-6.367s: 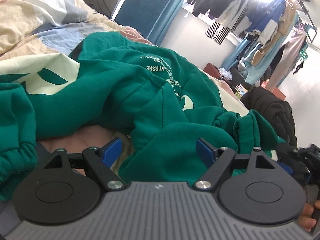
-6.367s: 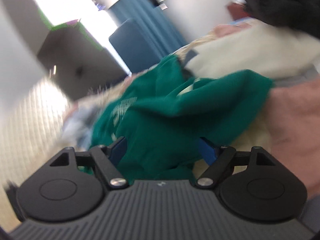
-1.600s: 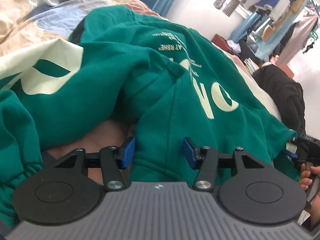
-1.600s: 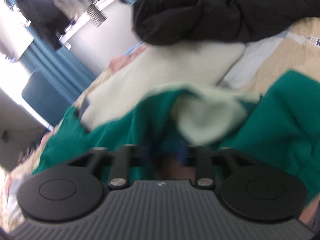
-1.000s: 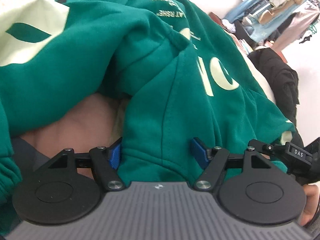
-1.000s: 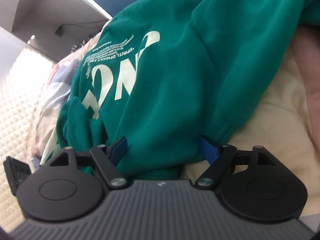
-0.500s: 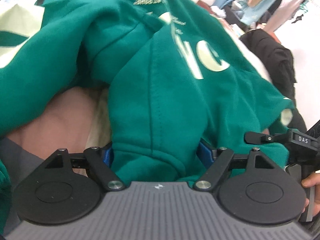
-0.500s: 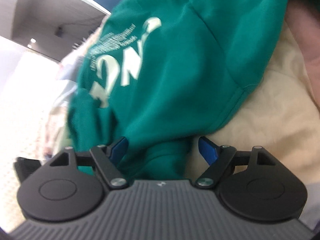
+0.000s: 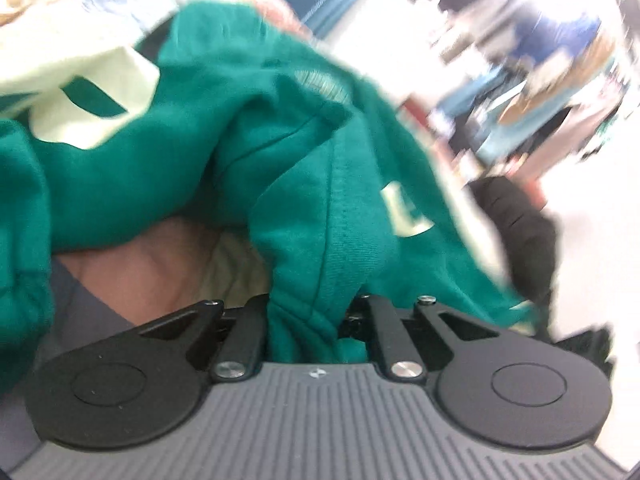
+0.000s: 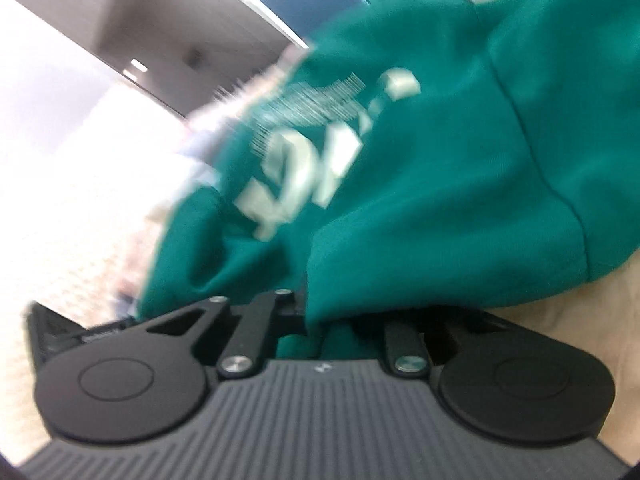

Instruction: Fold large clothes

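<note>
A green sweatshirt (image 9: 224, 152) with pale lettering lies rumpled on a bed. In the left wrist view its hem bunches between the jaws of my left gripper (image 9: 310, 316), which are closing on the cloth and pinch it. In the right wrist view the same green sweatshirt (image 10: 460, 184) fills the frame, and my right gripper (image 10: 332, 320) has its jaws closing on another part of the hem, the cloth caught between them. The blue pads of both grippers are hidden by fabric. Both views are blurred by motion.
A patchwork quilt (image 9: 80, 12) covers the bed behind the sweatshirt. A black jacket (image 9: 520, 236) lies at the right, with hanging clothes (image 9: 540, 64) beyond it. Cream bedding (image 10: 540, 332) shows under the hem in the right wrist view, and a blue chair back (image 10: 304, 4) stands behind.
Both grippers, open around the hem half a second ago, have closed on the green cloth. Both views have tipped up and blurred as the hem lifts.
</note>
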`<state>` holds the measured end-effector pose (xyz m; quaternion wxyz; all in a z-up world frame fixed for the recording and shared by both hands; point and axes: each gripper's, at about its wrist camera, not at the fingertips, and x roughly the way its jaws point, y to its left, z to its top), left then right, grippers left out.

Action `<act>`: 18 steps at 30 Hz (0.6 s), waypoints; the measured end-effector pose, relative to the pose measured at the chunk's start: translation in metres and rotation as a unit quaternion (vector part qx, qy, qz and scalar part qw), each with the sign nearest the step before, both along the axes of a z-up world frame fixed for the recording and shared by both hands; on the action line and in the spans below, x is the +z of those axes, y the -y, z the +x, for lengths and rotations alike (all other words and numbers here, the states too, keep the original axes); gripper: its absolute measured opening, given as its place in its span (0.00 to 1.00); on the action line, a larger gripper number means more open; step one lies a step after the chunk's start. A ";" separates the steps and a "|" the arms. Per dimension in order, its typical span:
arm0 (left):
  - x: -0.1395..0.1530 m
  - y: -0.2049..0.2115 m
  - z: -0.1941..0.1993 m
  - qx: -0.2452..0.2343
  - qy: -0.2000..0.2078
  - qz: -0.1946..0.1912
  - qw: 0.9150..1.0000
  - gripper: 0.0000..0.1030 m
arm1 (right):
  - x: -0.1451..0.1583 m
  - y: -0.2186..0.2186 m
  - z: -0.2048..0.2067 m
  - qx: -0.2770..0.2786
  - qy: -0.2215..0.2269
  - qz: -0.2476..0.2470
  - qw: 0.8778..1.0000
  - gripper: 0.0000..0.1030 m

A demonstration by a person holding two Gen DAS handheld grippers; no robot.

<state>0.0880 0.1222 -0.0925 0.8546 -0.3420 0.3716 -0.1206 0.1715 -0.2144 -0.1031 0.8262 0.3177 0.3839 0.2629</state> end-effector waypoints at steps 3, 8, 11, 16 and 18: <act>0.029 -0.010 -0.036 0.012 0.051 -0.015 0.999 0.09 | 0.032 0.008 -0.031 -0.002 0.074 0.036 0.997 0.14; 0.077 -0.024 -0.093 0.036 0.144 -0.047 0.988 0.09 | 0.084 0.018 -0.088 0.002 0.185 0.077 0.980 0.15; 0.109 -0.023 -0.123 0.036 0.186 -0.042 0.981 0.09 | 0.112 0.028 -0.117 -0.005 0.222 0.113 0.968 0.15; 0.188 -0.017 -0.160 0.035 0.243 -0.023 0.969 0.09 | 0.195 0.033 -0.150 -0.007 0.273 0.082 0.958 0.15; 0.227 -0.015 -0.168 0.037 0.257 -0.006 0.966 0.09 | 0.231 0.038 -0.159 -0.006 0.293 0.071 0.953 0.15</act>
